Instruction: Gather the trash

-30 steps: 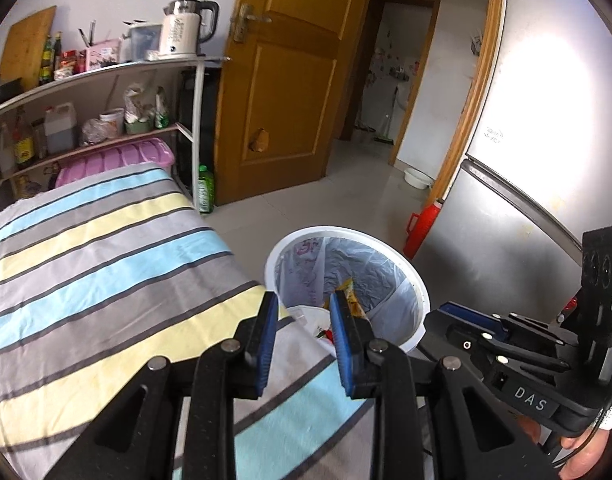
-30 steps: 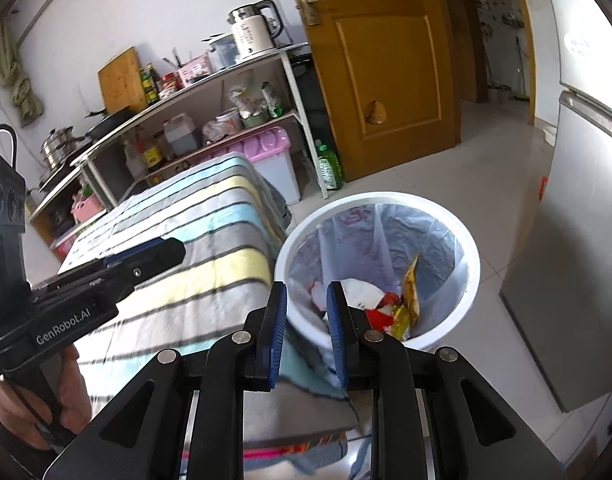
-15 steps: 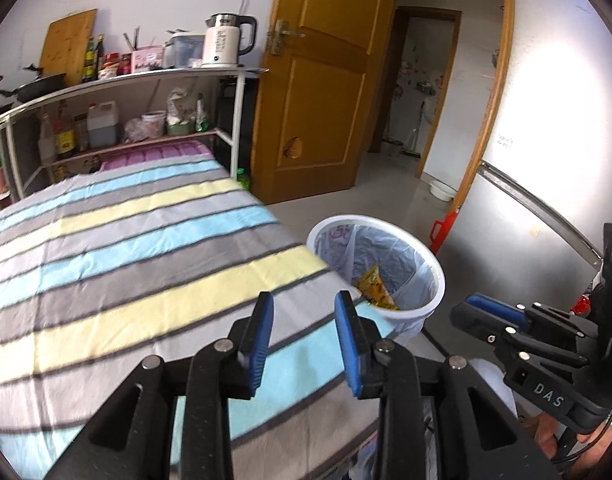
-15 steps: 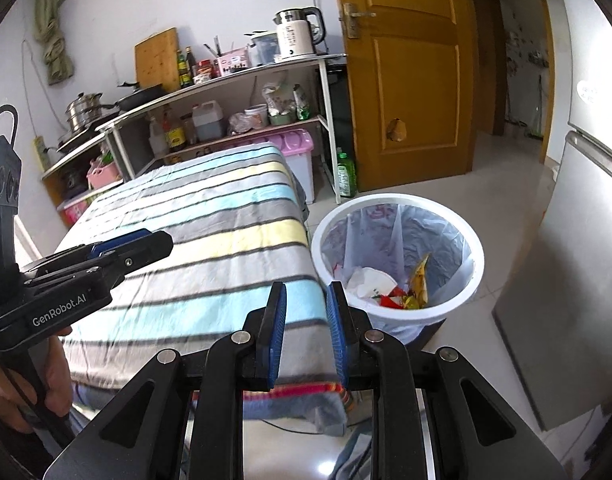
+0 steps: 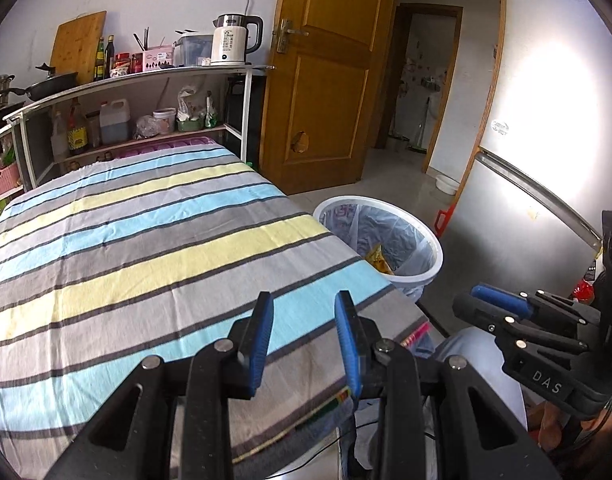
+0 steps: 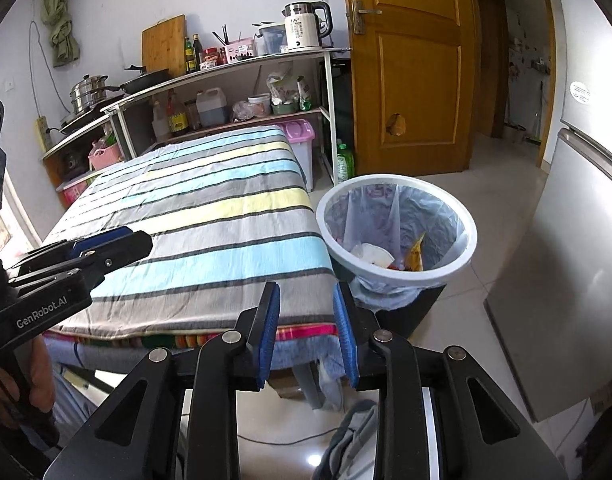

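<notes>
My left wrist view looks down over the striped tablecloth (image 5: 154, 240) from close above its near edge; my right sits further back, off the table's corner. Both face the door (image 6: 418, 68) — sharing shelf, cloth and lined bin (image 6: 396, 232).

Bin (image 6: 394, 276) just right of table (image 6: 210, 216); shelf unit (image 6: 226, 76) behind.

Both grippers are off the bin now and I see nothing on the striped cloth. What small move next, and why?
Probably pan both cameras to look for leftover trash. The left gripper and right gripper hold nothing; the right's jaws are opening. The striped cloth shows no litter, and wrappers already lie in the white bin. The floor beside the table is mostly out of view.
</notes>
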The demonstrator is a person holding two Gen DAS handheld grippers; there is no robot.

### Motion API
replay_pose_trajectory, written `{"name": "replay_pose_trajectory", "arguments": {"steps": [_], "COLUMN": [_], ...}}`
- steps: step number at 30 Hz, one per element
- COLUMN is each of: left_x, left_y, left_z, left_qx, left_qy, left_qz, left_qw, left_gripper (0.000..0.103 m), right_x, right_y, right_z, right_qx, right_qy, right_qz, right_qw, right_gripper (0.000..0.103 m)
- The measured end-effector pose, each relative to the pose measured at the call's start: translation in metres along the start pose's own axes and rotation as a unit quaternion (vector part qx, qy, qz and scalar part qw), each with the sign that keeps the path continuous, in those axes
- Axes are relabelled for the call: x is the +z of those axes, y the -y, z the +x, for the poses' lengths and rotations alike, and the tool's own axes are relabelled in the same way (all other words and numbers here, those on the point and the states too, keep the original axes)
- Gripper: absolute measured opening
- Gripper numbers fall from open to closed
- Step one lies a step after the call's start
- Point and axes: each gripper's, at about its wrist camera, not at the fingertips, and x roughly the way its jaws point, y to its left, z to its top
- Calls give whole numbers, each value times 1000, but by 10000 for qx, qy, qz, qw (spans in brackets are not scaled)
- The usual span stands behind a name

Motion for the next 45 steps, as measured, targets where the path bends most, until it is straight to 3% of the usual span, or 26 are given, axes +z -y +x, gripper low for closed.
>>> {"name": "replay_pose_trajectory", "arguments": {"steps": [16, 45], "left_x": [-6, -7], "left_y": [15, 17], "left_z": [-7, -9], "left_qx": [-184, -112], "left_qy": [-17, -6], "left_qz": [99, 105], "left_qw": [9998, 9999], "left_gripper": [41, 42], "right_x": [-4, -5], "right_y": [2, 2], "right_z": [-11, -11], "right_qx": [-50, -70], "right_qy": [51, 55], "right_qz": [59, 34], "right_qw": [10000, 10000], "right_gripper": [29, 29]}}
